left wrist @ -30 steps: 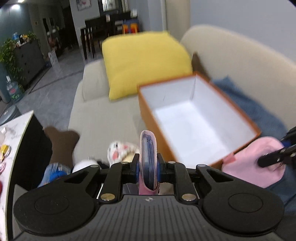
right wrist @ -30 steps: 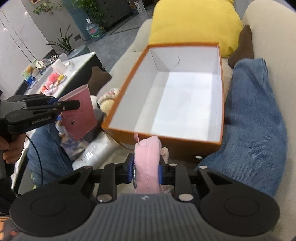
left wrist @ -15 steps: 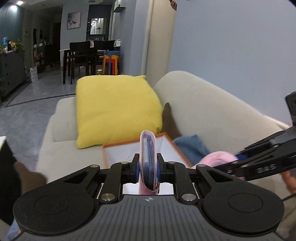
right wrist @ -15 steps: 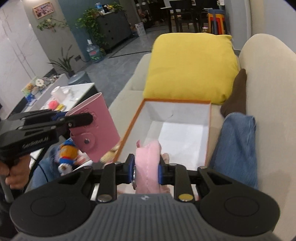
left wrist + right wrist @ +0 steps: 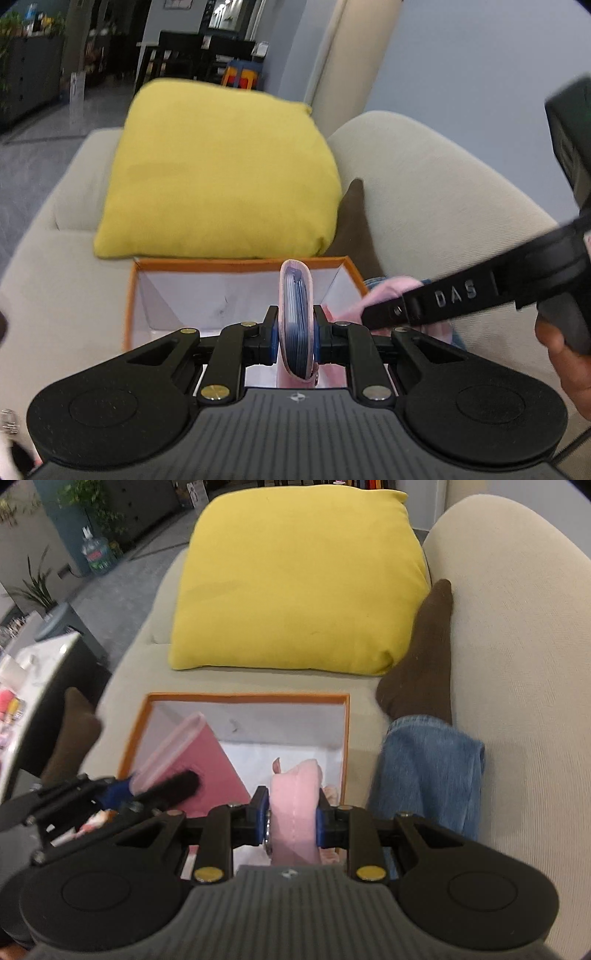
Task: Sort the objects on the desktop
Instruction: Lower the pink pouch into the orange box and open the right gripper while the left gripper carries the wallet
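— Left gripper [image 5: 295, 334]?
— Jaws clamped on pink wallet [image 5: 295, 325], over orange box [image 5: 236, 698], at 12 o'clock.
— Right gripper [image 5: 293, 819]?
— Jaws clamped on pink plush [image 5: 295, 805], above box too.

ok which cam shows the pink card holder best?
Right wrist view: the pink card holder shows its broad flat face, clamped by the left gripper over the orange box. The left wrist view shows the holder edge-on only, a thin strip between the pads with dark sleeves inside.
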The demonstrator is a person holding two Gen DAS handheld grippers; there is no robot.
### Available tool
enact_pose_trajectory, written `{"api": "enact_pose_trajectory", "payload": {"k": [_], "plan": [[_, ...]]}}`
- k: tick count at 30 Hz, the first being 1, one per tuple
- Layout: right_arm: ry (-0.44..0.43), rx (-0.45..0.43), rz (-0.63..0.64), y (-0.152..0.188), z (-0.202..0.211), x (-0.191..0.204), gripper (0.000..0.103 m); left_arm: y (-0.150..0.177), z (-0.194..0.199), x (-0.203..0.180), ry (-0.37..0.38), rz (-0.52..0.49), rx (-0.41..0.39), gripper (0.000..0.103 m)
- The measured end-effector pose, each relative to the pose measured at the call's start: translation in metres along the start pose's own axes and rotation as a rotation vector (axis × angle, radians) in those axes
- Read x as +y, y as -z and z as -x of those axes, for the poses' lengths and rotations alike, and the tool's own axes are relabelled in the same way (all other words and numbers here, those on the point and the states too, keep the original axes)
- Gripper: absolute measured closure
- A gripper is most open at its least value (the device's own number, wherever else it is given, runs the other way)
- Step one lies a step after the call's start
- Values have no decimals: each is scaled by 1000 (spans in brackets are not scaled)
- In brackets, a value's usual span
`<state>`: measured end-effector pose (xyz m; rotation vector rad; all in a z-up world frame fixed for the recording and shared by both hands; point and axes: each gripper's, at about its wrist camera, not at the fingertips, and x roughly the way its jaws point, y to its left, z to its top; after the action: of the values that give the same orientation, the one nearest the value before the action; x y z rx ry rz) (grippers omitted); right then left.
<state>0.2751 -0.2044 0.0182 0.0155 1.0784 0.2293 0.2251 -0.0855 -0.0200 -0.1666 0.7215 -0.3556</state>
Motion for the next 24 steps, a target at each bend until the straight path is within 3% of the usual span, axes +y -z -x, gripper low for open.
{"api": "enact_pose_trajectory", "payload": {"k": [8,17,20,22,24], "plan": [[34,31,-24,-23,-48,-2,78,10,-41,7,-14,22,22,84],[14,63,-15,-24,-71,-10,77,17,-54,-5,-29,-53,59,83],[6,73,16,-23,-67,-8,74,15,-48,-5,-22,-71,105,82],[17,52,38,-21,-59,-7,62,13,-45,0,-5,-53,145,81],[12,30,58,-19,-50,-7,61,11,-44,5,16,-35,201,80]]}}
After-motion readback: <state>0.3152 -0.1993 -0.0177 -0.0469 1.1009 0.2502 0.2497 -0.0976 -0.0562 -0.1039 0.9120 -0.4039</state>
